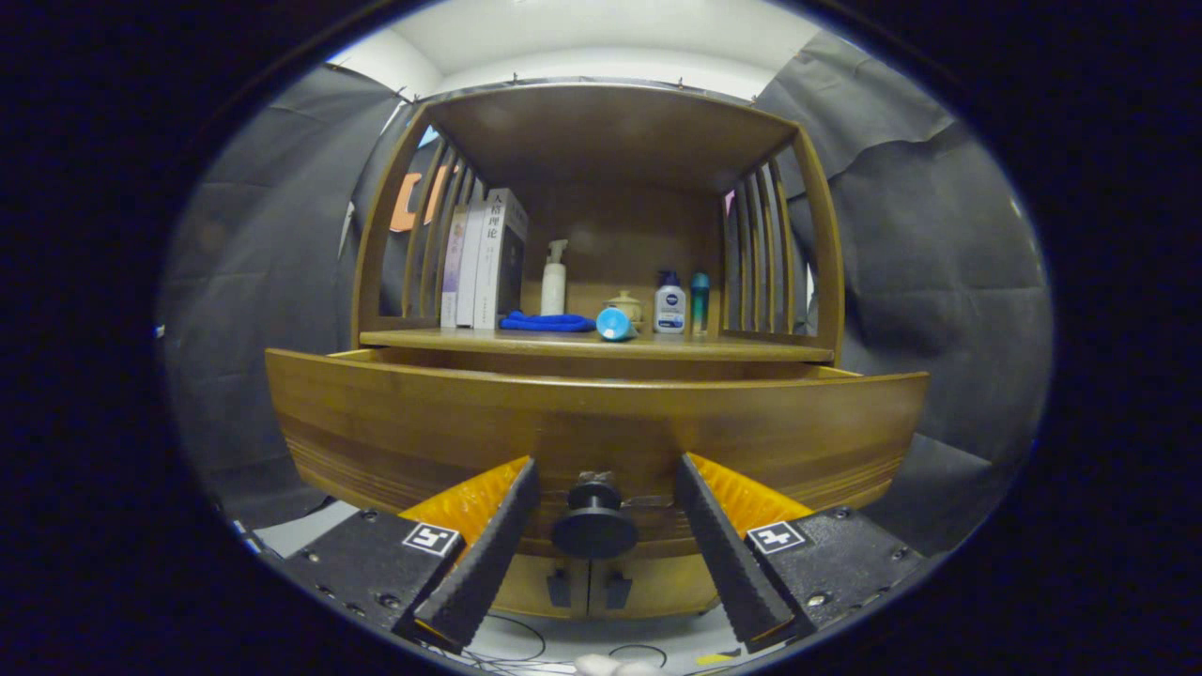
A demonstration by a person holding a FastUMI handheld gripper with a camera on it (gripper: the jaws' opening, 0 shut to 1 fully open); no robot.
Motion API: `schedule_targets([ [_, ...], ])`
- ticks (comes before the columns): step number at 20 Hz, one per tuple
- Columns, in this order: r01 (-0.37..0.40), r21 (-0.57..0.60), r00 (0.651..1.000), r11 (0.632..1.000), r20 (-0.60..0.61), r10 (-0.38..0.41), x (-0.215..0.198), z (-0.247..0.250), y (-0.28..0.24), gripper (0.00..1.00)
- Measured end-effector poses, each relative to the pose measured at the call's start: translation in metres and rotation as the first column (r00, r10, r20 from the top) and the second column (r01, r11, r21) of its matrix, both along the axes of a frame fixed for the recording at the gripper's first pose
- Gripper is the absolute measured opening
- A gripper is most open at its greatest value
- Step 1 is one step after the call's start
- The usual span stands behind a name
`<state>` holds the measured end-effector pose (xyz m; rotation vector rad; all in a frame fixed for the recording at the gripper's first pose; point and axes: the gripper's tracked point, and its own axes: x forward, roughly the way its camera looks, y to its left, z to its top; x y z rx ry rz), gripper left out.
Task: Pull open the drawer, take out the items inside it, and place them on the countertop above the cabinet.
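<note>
Drawer (601,422): wide wooden front, bowed, standing out a little from the cabinet under the countertop (601,345). I judge it partly open; its inside is hidden from me behind the front panel, so I cannot list its contents.

Knob (594,526): dark, round, mushroom-shaped, on a short stem at the middle of the drawer front. It sits between my fingers, clear of both.

Gripper (601,479): fingers spread wide, one each side of the knob, neither touching it. Ribbed black pads (493,545) face inward.

Countertop stock, none of it mine to move: books (484,258) upright at the left, a white pump bottle (554,277), a blue cloth (547,322), a blue cylinder (615,324) lying on its side, a small jar (624,305), a white-and-blue bottle (670,302), a teal bottle (701,302). Bare shelf is scarce; the front edge left and right looks freest.

Handling, my judgement: the drawer is stiff, solid wood, likely heavy and slow on its runners. The knob is hard and smooth, so it may slip. I would close on the stem behind the cap, where the flare gives the pads something to hook, and pull straight back without twisting.

Below: two small cabinet doors (590,587) with dark pulls.
</note>
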<state>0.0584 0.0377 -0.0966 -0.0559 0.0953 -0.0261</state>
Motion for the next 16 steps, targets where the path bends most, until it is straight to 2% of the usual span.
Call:
schedule_targets([
  [16, -0.004, 0.057, 0.999, 0.998, -0.053, 0.007, 0.061, 0.000, 0.000, 0.97],
])
